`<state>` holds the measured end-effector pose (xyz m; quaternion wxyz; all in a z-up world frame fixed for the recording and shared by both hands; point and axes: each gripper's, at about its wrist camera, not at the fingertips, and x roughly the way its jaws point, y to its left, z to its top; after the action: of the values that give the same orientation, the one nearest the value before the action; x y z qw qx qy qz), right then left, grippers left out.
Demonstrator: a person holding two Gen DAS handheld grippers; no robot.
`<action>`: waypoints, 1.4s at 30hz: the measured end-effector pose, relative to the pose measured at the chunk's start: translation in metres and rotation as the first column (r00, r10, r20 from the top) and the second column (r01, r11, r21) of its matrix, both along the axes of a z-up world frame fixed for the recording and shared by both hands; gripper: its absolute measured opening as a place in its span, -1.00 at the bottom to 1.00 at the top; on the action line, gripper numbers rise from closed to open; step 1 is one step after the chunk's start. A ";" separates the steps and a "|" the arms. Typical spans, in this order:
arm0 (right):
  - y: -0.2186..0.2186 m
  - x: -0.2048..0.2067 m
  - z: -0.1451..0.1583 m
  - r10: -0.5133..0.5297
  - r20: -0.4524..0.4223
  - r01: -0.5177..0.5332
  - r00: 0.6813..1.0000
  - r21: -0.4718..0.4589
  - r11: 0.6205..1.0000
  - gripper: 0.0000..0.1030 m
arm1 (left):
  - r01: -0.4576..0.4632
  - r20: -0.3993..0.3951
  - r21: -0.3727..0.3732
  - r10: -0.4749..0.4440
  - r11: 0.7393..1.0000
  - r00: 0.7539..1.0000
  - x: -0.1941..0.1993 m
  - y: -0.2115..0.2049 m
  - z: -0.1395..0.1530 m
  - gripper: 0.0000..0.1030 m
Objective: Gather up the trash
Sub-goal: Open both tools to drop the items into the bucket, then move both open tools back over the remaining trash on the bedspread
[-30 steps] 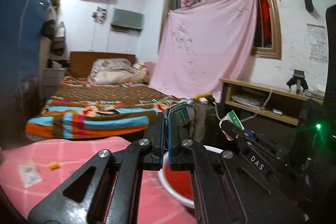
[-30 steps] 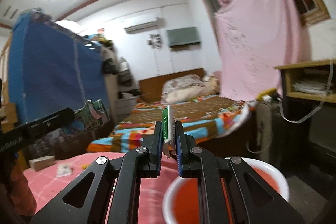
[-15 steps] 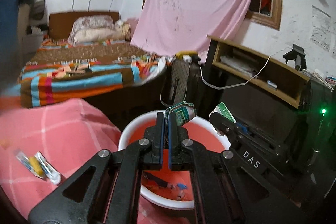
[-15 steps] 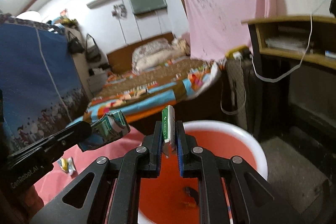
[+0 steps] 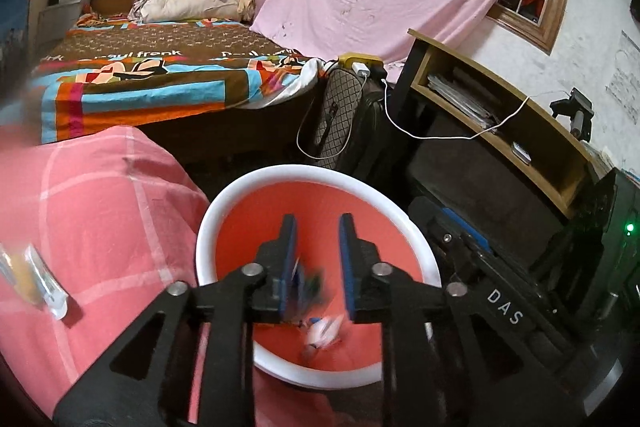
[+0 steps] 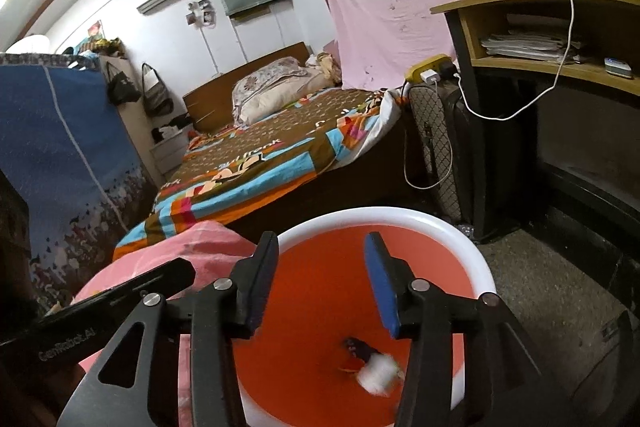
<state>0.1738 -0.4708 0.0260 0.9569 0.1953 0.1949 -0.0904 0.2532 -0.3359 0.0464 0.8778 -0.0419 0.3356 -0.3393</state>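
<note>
A red basin with a white rim (image 5: 320, 171) stands below both grippers, beside the pink-clothed table. My left gripper (image 5: 318, 227) hangs over it with its jaws opening. A blurred green wrapper (image 5: 308, 279) drops free between them, touched by neither pad. My right gripper (image 6: 322, 247) is over the same basin (image 6: 400, 213), jaws also opening and nothing between them. A blurred white carton piece (image 6: 378, 373) falls onto the basin floor beside a dark scrap (image 6: 358, 345). The left gripper's black frame (image 6: 120, 303) shows at the left of the right wrist view.
Two wrappers (image 5: 44, 283) lie on the pink checked tablecloth (image 5: 100, 211) left of the basin. Behind are a bed with a striped cover (image 5: 160, 83), a quilted bag with a charger cable (image 5: 340, 115), and a wooden desk shelf (image 5: 500, 107) on the right.
Both grippers tipped down over the basin. The left jaws parted and let the green wrapper fall. The right jaws opened and dropped the green-and-white carton piece into the basin.
</note>
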 end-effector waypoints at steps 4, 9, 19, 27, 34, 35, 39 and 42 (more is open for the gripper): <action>-0.002 -0.001 0.004 -0.018 0.024 0.018 1.000 -0.001 1.000 -0.16 | -0.025 0.006 -0.021 0.025 0.999 1.000 0.000 0.009 0.004 -0.68; 0.005 -0.006 0.015 -0.024 0.089 0.027 0.996 -0.028 0.999 -0.14 | -0.095 0.070 -0.051 0.099 0.994 0.993 -0.006 0.033 0.013 -0.40; 0.046 -0.012 0.040 0.034 0.267 0.002 0.963 -0.135 0.991 0.57 | -0.290 0.230 -0.114 0.309 0.950 0.923 -0.024 0.109 0.037 0.38; 0.092 -0.014 0.050 0.130 0.386 -0.049 0.913 -0.212 0.976 1.00 | -0.438 0.347 -0.161 0.466 0.884 0.814 -0.046 0.178 0.045 0.77; 0.133 -0.010 0.052 0.228 0.452 -0.112 0.862 -0.269 0.957 1.00 | -0.553 0.436 -0.145 0.554 0.821 0.709 -0.067 0.231 0.037 0.77; 0.139 -0.012 0.052 0.236 0.458 -0.116 0.857 -0.276 0.954 1.00 | -0.561 0.445 -0.147 0.561 0.814 0.698 -0.070 0.237 0.036 0.77; 0.162 -0.010 0.053 0.284 0.486 -0.139 0.827 -0.312 0.940 1.00 | -0.599 0.489 -0.150 0.586 0.786 0.646 -0.082 0.262 0.033 0.77; 0.175 -0.010 0.052 0.314 0.496 -0.158 0.809 -0.331 0.930 1.00 | -0.619 0.514 -0.148 0.594 0.772 0.618 -0.088 0.277 0.031 0.77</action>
<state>0.1637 -0.2953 0.0776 0.9938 0.0523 -0.0746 0.0630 0.1649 -0.0585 0.0774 0.9979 -0.0376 0.0515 -0.0135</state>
